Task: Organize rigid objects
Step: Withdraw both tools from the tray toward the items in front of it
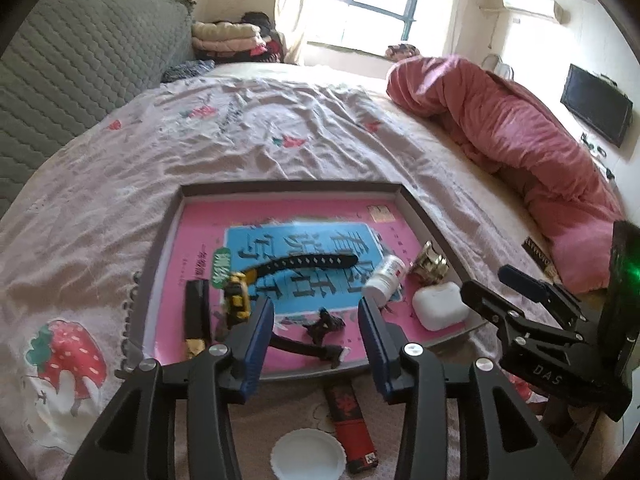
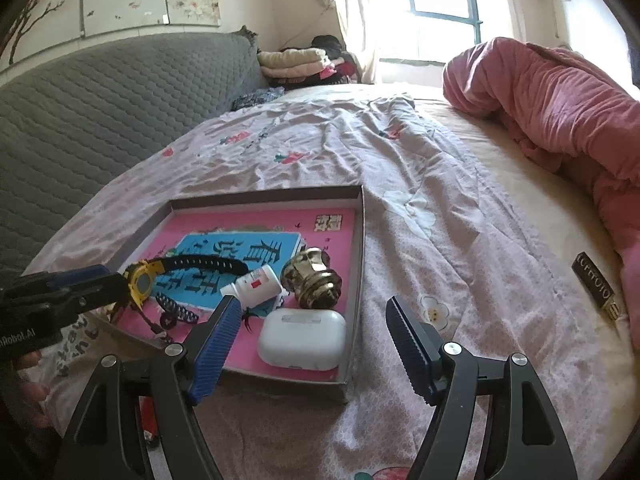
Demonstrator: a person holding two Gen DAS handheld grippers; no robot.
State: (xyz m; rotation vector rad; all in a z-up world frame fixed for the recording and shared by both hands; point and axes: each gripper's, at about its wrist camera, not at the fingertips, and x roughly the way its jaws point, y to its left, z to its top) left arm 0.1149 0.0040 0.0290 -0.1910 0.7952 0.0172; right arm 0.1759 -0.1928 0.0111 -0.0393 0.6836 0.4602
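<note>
A bed [image 1: 280,128] with a strawberry-print sheet carries everything; a pink quilt [image 2: 560,112] is bunched along its far side. On the sheet lies a shallow grey tray [image 2: 362,240] lined with a pink book [image 2: 336,256].

Inside the tray are a yellow watch [image 2: 140,282] with a black strap, a brass knob [image 2: 312,280], a white earbud case [image 2: 302,338] in the near right corner, a small white bottle [image 2: 256,286] lying on its side, and a black bar [image 1: 197,312] along the left wall.

Outside the tray, on the sheet near its front edge, lie a red-and-black lighter [image 1: 354,424] and a white lid [image 1: 308,456].

The left hand-held gripper [image 1: 316,320] hangs over the tray's front, fingers apart, holding nothing. The right hand-held gripper [image 2: 314,344] hangs by the earbud case, fingers wide apart, empty.
</note>
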